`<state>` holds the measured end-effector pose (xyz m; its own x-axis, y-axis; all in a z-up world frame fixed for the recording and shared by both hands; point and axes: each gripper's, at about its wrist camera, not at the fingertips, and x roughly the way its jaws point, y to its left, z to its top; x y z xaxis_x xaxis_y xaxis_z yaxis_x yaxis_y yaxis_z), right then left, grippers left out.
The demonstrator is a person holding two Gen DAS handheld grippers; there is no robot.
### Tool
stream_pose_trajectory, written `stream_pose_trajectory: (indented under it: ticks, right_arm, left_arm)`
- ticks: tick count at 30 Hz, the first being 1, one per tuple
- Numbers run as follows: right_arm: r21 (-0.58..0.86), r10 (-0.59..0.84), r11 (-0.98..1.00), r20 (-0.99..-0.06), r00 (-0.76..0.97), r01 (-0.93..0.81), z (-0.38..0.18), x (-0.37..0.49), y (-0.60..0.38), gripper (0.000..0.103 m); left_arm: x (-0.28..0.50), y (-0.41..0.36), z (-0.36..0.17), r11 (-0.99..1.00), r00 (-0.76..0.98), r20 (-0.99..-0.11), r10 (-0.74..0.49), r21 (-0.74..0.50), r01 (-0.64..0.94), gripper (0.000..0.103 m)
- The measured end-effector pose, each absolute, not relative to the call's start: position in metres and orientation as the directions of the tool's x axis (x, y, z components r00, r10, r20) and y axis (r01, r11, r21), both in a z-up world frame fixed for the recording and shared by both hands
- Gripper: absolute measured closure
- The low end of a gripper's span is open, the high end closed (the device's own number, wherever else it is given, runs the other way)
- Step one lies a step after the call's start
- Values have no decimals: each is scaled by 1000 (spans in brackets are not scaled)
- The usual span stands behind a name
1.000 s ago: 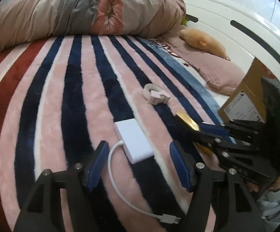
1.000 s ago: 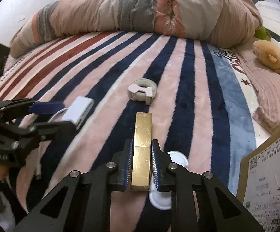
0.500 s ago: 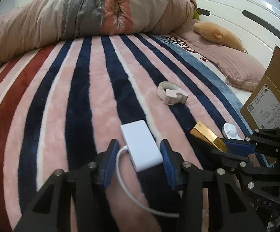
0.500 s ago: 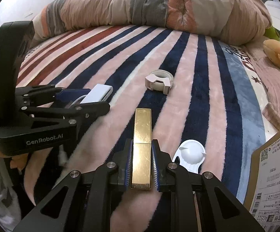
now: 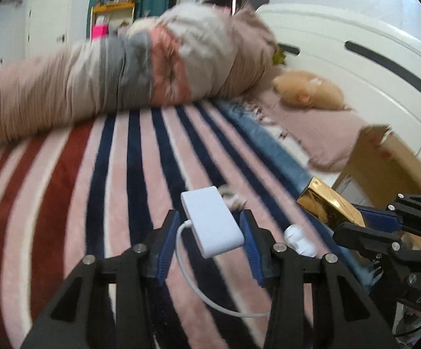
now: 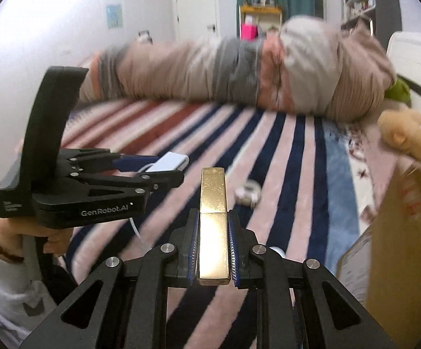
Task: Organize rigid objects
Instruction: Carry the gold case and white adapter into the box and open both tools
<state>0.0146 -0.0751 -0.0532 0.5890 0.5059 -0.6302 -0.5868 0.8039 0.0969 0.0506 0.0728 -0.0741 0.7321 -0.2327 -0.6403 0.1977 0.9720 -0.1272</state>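
My left gripper (image 5: 210, 241) is shut on a white adapter box (image 5: 211, 221) with a white cable (image 5: 210, 296) hanging from it, lifted above the striped blanket (image 5: 108, 203). It also shows in the right wrist view (image 6: 169, 161), held by the left gripper (image 6: 163, 171). My right gripper (image 6: 212, 250) is shut on a gold rectangular bar (image 6: 212, 221), also raised; the bar shows at the right in the left wrist view (image 5: 329, 206). A white tape dispenser (image 6: 249, 193) and a small white round object (image 5: 299, 238) lie on the blanket.
A cardboard box (image 5: 385, 168) stands at the right edge of the bed, also in the right wrist view (image 6: 405, 232). A rolled duvet (image 5: 123, 81) lies across the far side. A tan plush toy (image 5: 309, 93) and pink pillow (image 5: 321, 128) are by the white headboard (image 5: 355, 58).
My left gripper closed on the white adapter box and lifted it off the blanket. Both grippers rose and tilted up, so the room behind the bed is in view.
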Motion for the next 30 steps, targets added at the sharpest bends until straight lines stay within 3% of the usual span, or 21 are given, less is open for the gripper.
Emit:
stream_pose_trajectory:
  ticks: [6,10,19,24,30]
  right_arm:
    - [104,511,837,-499,700,-537,6,-8,-137,90]
    - [99,413,904,-453,790,-416,22,-15,-207,90]
    - [35,216,967,-630,746,-251,-36,14,-294,89]
    - [-43,141,974,-662,737,-225,-54,19,-300,89]
    - [-31,159,972,-649,744,-234,-54,11,-304,89]
  left_arm:
    - [34,22,-1,938,764,-554,-331,-106,329,63]
    - [37,-36,32,888,734,-525,-431,-101,449,63]
    - [71,-151,31,820,630,-615,-474,-47,571,63]
    - [91,-179,13,825,605,-682,-410,5,565,63]
    - [100,-189,1,825,592,-718,-366,44,563,63]
